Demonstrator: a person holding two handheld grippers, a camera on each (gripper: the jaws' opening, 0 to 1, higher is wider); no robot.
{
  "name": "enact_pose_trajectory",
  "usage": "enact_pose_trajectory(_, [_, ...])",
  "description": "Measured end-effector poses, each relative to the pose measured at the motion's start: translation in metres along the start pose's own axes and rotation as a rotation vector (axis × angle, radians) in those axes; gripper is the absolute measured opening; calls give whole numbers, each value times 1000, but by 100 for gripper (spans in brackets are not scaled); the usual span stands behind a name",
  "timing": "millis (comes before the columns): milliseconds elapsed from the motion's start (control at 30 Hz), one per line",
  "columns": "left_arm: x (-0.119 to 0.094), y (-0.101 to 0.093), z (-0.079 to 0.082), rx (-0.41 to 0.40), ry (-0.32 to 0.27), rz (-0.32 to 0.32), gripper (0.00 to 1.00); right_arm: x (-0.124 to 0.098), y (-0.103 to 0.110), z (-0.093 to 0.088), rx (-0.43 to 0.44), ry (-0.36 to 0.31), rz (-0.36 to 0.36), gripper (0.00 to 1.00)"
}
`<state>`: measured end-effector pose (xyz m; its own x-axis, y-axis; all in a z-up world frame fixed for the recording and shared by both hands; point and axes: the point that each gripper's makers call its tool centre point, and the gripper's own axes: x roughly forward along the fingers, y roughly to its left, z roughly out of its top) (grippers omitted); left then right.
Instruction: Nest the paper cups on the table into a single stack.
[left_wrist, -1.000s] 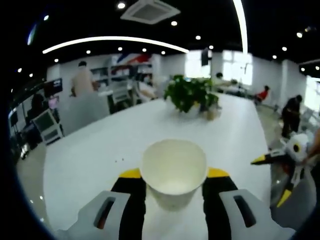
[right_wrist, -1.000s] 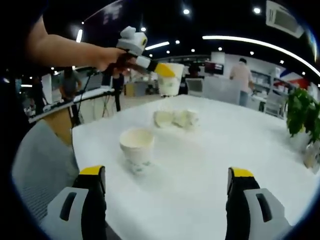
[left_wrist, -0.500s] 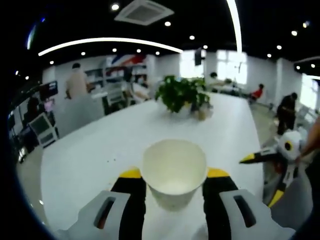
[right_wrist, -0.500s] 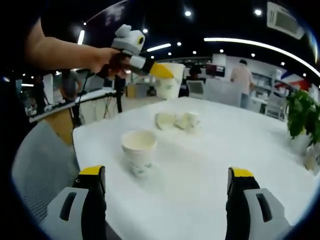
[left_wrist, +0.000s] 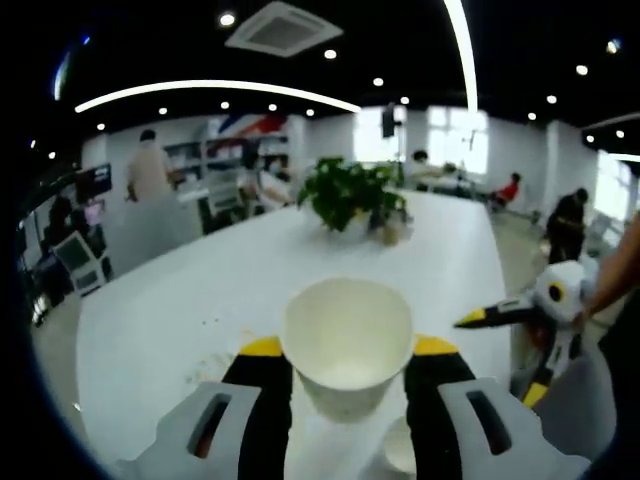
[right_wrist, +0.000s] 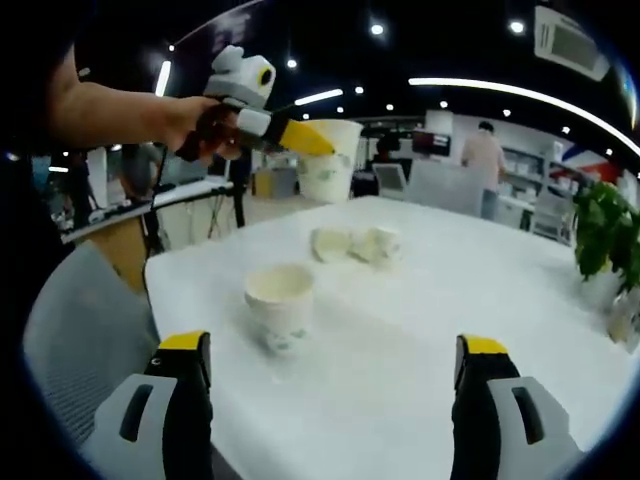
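The left gripper (left_wrist: 347, 362) has its yellow-tipped black jaws closed on a plain white paper cup (left_wrist: 347, 338), pinching it by the sides, mouth up, above the long white table (left_wrist: 220, 290). In the right gripper view that same gripper (right_wrist: 300, 140) is raised high over the far left end of the table, in a person's hand (right_wrist: 203, 128), the held cup (right_wrist: 327, 160) clear of the tabletop. Below it, an upright white paper cup with a faint printed pattern (right_wrist: 278, 305) stands alone near the table's left edge, and farther off two more white paper cups (right_wrist: 353, 243) lie tipped on their sides, just beside each other. The right gripper (right_wrist: 335, 400) hangs low over the near side with its jaws wide apart, holding nothing. A leafy green potted plant (left_wrist: 347, 195) sits toward the far end of the table.
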<state>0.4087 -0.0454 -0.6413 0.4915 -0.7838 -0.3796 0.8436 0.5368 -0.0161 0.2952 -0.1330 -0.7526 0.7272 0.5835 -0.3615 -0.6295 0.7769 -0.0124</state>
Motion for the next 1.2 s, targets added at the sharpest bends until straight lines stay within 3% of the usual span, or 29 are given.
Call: enact_pose_trajectory(1200, [-24,-61,-4,-3,-30,-44,42,0,2,1,1,-3,2,100])
